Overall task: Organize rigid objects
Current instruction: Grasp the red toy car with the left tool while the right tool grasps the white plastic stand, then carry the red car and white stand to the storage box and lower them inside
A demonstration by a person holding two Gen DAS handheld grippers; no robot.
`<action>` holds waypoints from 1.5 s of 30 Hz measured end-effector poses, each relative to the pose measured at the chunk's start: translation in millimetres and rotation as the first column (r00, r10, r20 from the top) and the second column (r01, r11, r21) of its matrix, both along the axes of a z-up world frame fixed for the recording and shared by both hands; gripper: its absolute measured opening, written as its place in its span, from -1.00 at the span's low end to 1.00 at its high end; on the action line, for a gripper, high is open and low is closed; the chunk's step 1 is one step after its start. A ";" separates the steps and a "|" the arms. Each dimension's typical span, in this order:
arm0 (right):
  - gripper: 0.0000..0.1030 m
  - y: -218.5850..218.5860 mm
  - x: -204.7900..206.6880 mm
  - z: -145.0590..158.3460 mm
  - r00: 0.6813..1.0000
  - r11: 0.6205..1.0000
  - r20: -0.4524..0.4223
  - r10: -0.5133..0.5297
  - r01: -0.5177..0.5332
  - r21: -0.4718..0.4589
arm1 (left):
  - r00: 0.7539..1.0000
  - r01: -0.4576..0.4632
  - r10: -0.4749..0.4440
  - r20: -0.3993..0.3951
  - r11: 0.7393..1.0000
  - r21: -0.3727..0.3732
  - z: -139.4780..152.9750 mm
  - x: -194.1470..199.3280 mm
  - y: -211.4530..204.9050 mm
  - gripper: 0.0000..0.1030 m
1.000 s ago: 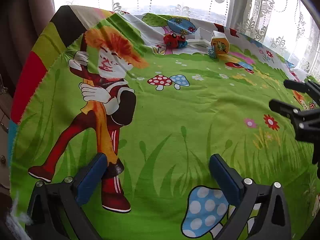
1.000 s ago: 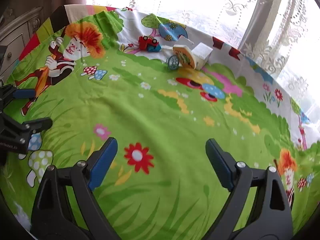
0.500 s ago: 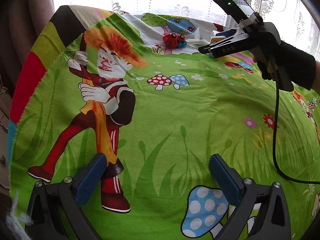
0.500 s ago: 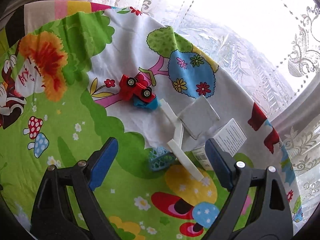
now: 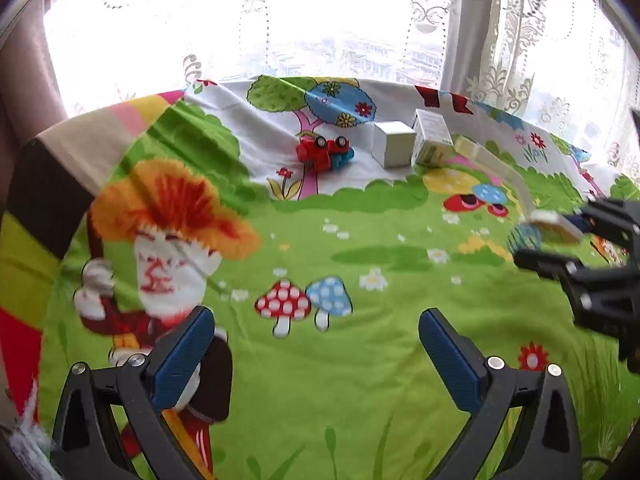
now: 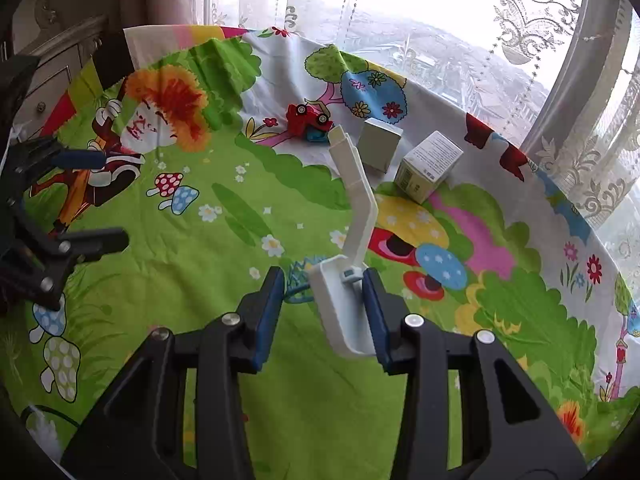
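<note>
Right gripper [image 6: 324,304] closing around the white angled plastic piece [image 6: 352,216], which has left the toy pile by the window and now sits lifted over the green cloth [image 6: 200,320] — pickup looks underway. Left gripper [image 5: 316,352] wide open, empty.

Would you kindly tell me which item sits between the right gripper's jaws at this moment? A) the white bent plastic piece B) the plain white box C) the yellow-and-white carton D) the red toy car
A: the right gripper has the white bent plastic piece between its closing jaws, while the red toy car, plain white box and yellow-and-white carton lie farther off on the cloth.
</note>
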State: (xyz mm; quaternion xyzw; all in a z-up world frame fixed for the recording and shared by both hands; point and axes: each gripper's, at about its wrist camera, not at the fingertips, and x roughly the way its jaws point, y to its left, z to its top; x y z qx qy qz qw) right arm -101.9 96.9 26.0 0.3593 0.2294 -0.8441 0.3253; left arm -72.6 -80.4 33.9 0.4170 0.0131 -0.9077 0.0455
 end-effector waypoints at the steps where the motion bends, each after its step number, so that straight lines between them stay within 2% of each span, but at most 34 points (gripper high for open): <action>1: -0.13 3.9 7.5 -0.5 1.000 1.000 0.011 -0.025 0.025 -0.015 | 1.000 -0.007 0.007 -0.008 1.000 -0.009 -1.0 -23.8 -0.5 1.00; 5: -0.13 18.6 37.9 5.4 0.997 0.993 0.014 -0.081 0.082 -0.080 | 1.000 0.002 -0.006 -0.029 0.994 -0.110 -6.8 -106.0 -2.5 1.00; 7: -0.13 23.1 49.7 8.9 0.995 0.988 0.021 -0.102 0.104 -0.113 | 0.998 0.060 -0.058 0.019 0.987 -0.150 -11.8 -137.8 -2.0 1.00; 10: -0.12 34.0 66.7 12.6 0.991 0.976 0.042 -0.126 0.131 -0.176 | 0.984 0.165 -0.145 0.102 0.963 -0.215 -22.6 -171.9 4.3 0.93; 12: -0.12 37.2 75.8 11.7 0.989 0.971 0.046 -0.139 0.145 -0.190 | 0.961 0.264 -0.242 0.135 0.947 -0.181 -28.0 -180.6 7.2 0.61; 13: -0.12 39.4 78.5 11.0 0.988 0.968 0.056 -0.141 0.149 -0.204 | 0.949 0.301 -0.286 0.133 0.946 -0.119 -27.7 -179.5 5.3 0.10; 14: -0.12 42.1 82.4 10.3 0.988 0.965 0.060 -0.146 0.155 -0.213 | 0.936 0.327 -0.319 0.151 0.944 -0.035 -26.8 -176.4 2.1 -0.18; 15: -0.12 44.4 87.4 9.5 0.987 0.964 0.055 -0.153 0.161 -0.211 | 0.930 0.335 -0.331 0.158 0.942 0.003 -25.6 -168.2 1.0 -0.19; 17: -0.12 49.0 92.7 8.0 0.986 0.965 0.051 -0.160 0.167 -0.202 | 0.932 0.348 -0.340 0.122 0.937 -0.044 -19.6 -133.9 7.1 -0.19; 18: -0.12 51.9 95.3 8.0 0.985 0.965 0.046 -0.167 0.173 -0.199 | 0.934 0.346 -0.340 0.109 0.937 -0.039 -17.3 -112.4 8.9 -0.19; 21: -0.12 59.4 101.1 7.6 0.983 0.965 0.045 -0.176 0.181 -0.191 | 0.943 0.322 -0.326 0.072 0.945 0.059 -12.6 -36.5 9.3 -0.19; 24: -0.12 65.6 106.1 3.2 0.979 0.960 0.085 -0.188 0.201 -0.194 | 0.955 0.286 -0.292 0.057 0.953 0.102 -9.8 35.1 14.1 -0.19; 26: -0.12 66.7 112.6 -0.3 0.977 0.961 0.093 -0.190 0.205 -0.187 | 0.963 0.250 -0.261 0.064 0.958 0.142 -12.7 69.6 14.0 -0.19; 28: -0.12 66.0 120.6 -3.2 0.977 0.962 0.102 -0.189 0.205 -0.182 | 0.973 0.209 -0.221 0.066 0.966 0.149 -14.0 98.5 14.2 -0.19; 34: -0.12 63.3 152.2 -5.4 0.976 0.962 0.111 -0.189 0.207 -0.179 | 0.982 0.161 -0.174 0.067 0.973 0.168 -12.9 133.0 20.6 -0.19; 42: -0.12 69.3 195.7 -3.3 0.965 0.947 0.142 -0.221 0.247 -0.204 | 0.981 0.178 -0.189 0.049 0.968 0.176 -10.6 165.0 41.0 -0.19; 45: -0.12 73.3 210.9 -0.8 0.963 0.946 0.132 -0.234 0.257 -0.199 | 0.978 0.195 -0.204 0.046 0.970 0.141 -12.5 179.6 50.3 -0.19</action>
